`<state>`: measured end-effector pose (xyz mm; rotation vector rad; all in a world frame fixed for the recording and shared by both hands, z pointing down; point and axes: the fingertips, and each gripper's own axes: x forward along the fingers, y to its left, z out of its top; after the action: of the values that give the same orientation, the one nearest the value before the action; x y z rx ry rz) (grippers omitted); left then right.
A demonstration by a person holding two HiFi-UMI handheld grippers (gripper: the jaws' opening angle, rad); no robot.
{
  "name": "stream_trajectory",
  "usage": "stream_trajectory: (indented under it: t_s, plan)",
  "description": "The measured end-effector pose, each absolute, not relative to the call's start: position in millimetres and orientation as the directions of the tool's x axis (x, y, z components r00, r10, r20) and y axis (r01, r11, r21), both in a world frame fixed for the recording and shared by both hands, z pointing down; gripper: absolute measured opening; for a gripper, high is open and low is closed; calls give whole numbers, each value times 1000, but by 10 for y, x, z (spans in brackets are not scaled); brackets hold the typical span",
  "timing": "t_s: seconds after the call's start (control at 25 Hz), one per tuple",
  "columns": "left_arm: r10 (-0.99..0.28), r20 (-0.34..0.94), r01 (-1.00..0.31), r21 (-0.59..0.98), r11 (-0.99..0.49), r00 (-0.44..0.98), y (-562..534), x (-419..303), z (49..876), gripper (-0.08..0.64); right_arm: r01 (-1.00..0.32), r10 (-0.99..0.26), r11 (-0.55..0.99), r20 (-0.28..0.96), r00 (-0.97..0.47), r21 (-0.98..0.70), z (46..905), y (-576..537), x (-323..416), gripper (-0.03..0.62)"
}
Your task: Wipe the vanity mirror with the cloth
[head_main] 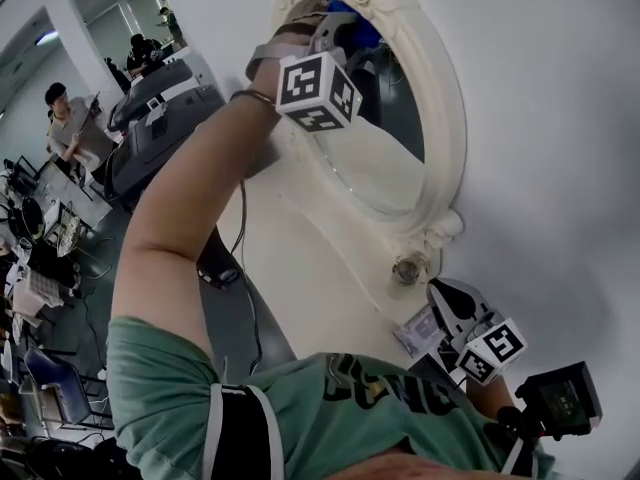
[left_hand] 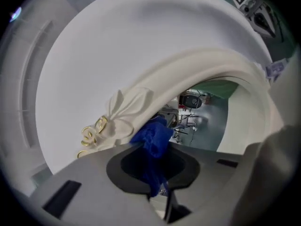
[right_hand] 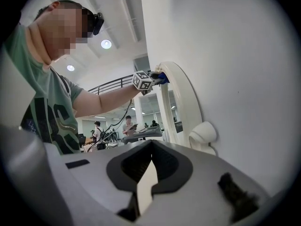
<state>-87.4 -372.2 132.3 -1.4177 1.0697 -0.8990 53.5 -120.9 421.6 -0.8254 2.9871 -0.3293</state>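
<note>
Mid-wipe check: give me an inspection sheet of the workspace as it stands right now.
Surface: white wall, mirror mounted on it.
Job's things: vanity mirror in ornate white frame; blue cloth at its top edge.
Clutter: small printed tag below the frame, unreadable.
Grippers: left gripper shut on the cloth; right gripper low, fingers together, empty.
Cables: black cable hanging under the left arm.
Surroundings: people at desks behind.

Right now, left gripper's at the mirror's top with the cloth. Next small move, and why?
Probably draw the left gripper down across the glass. Its jaws are shut on the blue cloth, which sits by the frame's top bow, so nearly all the glass lies below it.
</note>
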Motion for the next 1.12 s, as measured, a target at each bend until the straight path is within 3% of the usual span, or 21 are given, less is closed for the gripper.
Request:
stream_trajectory:
  t_s: [0.32,1.12]
  plan:
    - [-955,-21,-22,-1000,15,295,-3671,-792,1647,57,-498,-502,838,45,-864,-223,4239,-1168,509,12]
    - [-889,318,-76,-930,-361,329,-3362,-668,4133,57,-491,-471,826,140,-871,-276,4343,-1048,423,12]
